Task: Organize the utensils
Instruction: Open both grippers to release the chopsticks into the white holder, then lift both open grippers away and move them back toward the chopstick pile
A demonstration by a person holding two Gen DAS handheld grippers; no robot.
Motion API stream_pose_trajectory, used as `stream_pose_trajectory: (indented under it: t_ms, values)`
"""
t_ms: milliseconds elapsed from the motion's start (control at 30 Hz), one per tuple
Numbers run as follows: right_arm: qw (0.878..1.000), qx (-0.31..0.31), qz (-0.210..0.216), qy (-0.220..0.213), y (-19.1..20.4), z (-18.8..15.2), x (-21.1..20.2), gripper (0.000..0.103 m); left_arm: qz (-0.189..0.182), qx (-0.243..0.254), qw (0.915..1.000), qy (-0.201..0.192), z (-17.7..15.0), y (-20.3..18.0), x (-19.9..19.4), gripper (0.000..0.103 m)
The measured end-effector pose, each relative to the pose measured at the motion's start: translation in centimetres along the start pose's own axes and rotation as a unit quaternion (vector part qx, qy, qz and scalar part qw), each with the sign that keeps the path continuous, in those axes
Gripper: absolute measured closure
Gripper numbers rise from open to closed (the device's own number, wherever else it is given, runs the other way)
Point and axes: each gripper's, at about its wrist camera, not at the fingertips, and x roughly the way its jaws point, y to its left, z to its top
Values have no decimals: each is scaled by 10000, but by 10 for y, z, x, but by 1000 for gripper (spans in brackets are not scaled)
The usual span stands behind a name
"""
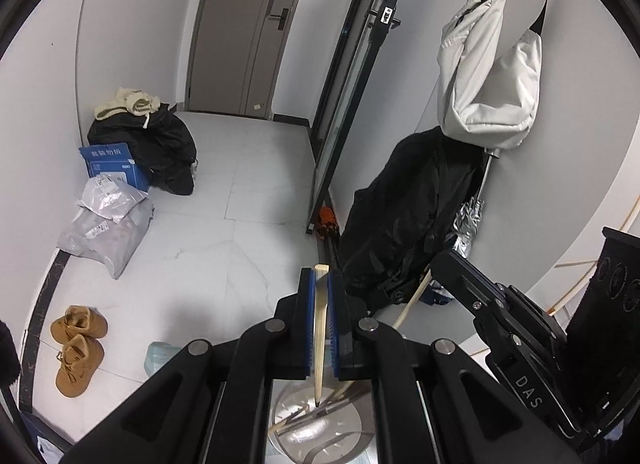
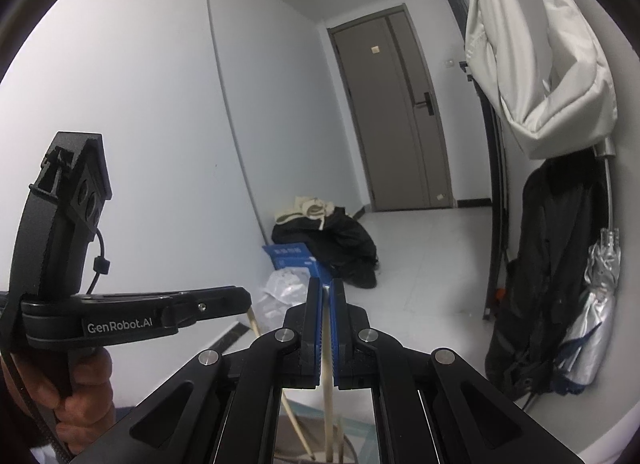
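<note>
My left gripper (image 1: 320, 276) is shut on a pale wooden chopstick (image 1: 319, 328) that stands upright between its blue pads, tip down over a shiny metal holder (image 1: 320, 428) with other chopsticks in it. My right gripper (image 2: 326, 288) is shut on another wooden chopstick (image 2: 329, 396), also upright, its lower end reaching down toward the holder's rim (image 2: 352, 448). A second chopstick (image 2: 296, 424) leans beside it. The right gripper's body (image 1: 512, 328) shows in the left wrist view, and the left gripper's body (image 2: 132, 316) in the right wrist view.
White tile floor holds brown boots (image 1: 78, 348), grey parcel bags (image 1: 108, 224), a blue box (image 1: 114, 164) and a pile of dark clothes (image 1: 160, 144). A white bag (image 1: 488, 76), black coat (image 1: 404, 216) and silver umbrella (image 2: 592, 304) hang on the right wall. A grey door (image 2: 400, 112) is at the back.
</note>
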Motion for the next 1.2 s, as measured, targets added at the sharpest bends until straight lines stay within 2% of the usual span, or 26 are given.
stream_pose_trajectory:
  t_ms: [333,567,667,733,900,967,1200]
  values:
    - [9993,124,143,322,-8,-26,7,100,74,355,9993,-3,-19,-9,0,101]
    - [9970,143,285,700,-8,-45,14,97,-60,193,9996,209,-34,-2,5,101]
    - [9948,214,343,930,-10,-52,15,97,88,197,9993,304,-40,-2,6,100]
    - [9936,255,348,1041,-11,-56,15,97,212,144,9992,310,-43,-3,4,94]
    - [9931,470,270,1040,-16,-60,1,93,401,58,9990,195,-50,-3,-8,67]
    - [9934,500,217,1007,-18,-59,-7,84,494,43,9987,131,-52,-4,-14,61]
    - [9957,436,81,816,-12,-53,-37,67,635,-106,9979,20,-56,-7,-32,53]
